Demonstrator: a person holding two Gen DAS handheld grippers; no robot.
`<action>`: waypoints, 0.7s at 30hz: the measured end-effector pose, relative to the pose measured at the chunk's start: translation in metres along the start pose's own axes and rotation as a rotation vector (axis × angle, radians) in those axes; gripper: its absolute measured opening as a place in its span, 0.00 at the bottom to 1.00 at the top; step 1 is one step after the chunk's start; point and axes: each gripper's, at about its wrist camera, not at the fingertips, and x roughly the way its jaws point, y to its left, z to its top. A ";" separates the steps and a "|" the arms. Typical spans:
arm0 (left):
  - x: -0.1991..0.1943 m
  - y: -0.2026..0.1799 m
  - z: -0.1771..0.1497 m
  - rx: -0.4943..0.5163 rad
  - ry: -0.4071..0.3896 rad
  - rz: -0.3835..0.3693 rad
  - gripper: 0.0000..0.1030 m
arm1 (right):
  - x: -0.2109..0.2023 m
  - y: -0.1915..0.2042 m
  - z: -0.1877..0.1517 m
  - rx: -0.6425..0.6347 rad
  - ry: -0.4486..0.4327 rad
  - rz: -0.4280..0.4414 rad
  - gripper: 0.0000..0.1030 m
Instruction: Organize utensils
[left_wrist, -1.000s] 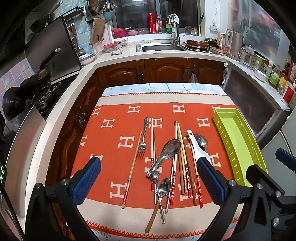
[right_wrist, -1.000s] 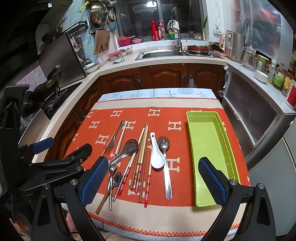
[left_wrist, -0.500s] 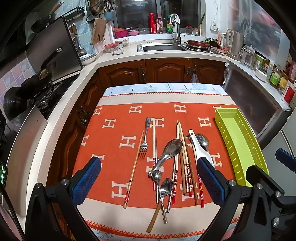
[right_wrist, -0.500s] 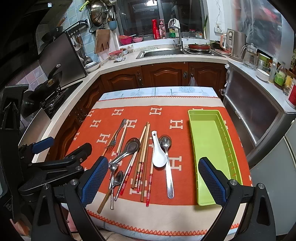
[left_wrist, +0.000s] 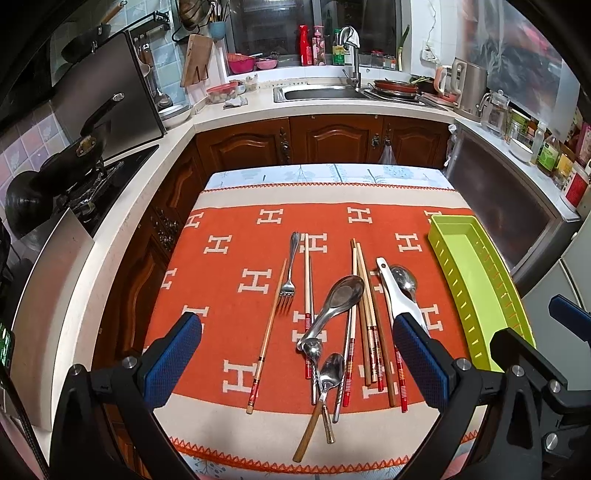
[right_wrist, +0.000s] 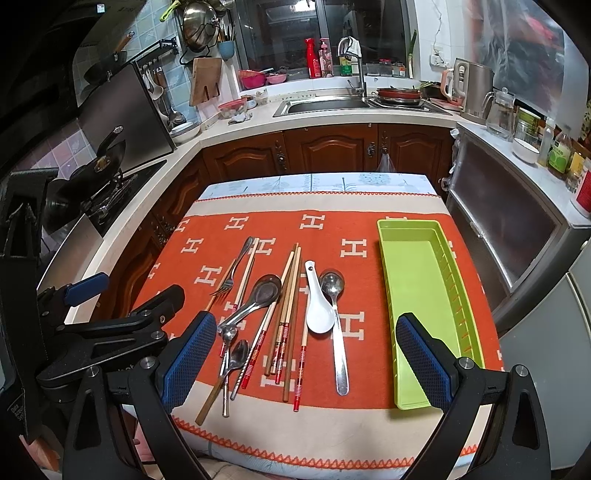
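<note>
Utensils lie loose on the orange cloth: a fork (left_wrist: 290, 273) (right_wrist: 231, 273), a large steel spoon (left_wrist: 338, 301) (right_wrist: 258, 295), a white ceramic spoon (right_wrist: 317, 302) (left_wrist: 397, 295), a long steel spoon (right_wrist: 334, 317), two small spoons (left_wrist: 327, 373) and several chopsticks (right_wrist: 286, 317) (left_wrist: 365, 314). An empty green tray (right_wrist: 421, 291) (left_wrist: 476, 291) stands to their right. My left gripper (left_wrist: 295, 358) is open and empty above the near utensils. My right gripper (right_wrist: 306, 358) is open and empty above the near table edge.
The table's front edge (right_wrist: 303, 454) is just below the grippers. A stove with pans (left_wrist: 74, 166) is on the counter at left. A sink (left_wrist: 325, 92) and cabinets stand behind the table. A steel appliance (right_wrist: 509, 236) is close to the tray's right.
Both grippers have drawn back and up slightly, so the utensils and tray sit a little farther off. Nothing on the table has moved. Both grippers stay open.
</note>
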 end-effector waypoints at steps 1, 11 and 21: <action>0.000 0.000 0.000 -0.001 0.002 -0.001 0.99 | 0.000 -0.001 0.000 0.000 0.000 0.001 0.96; 0.003 0.005 0.003 -0.010 0.017 -0.008 0.99 | 0.001 0.001 0.002 -0.006 0.003 0.009 0.93; 0.009 0.007 0.003 -0.009 0.045 -0.006 0.95 | 0.003 0.009 0.002 -0.015 0.020 0.016 0.90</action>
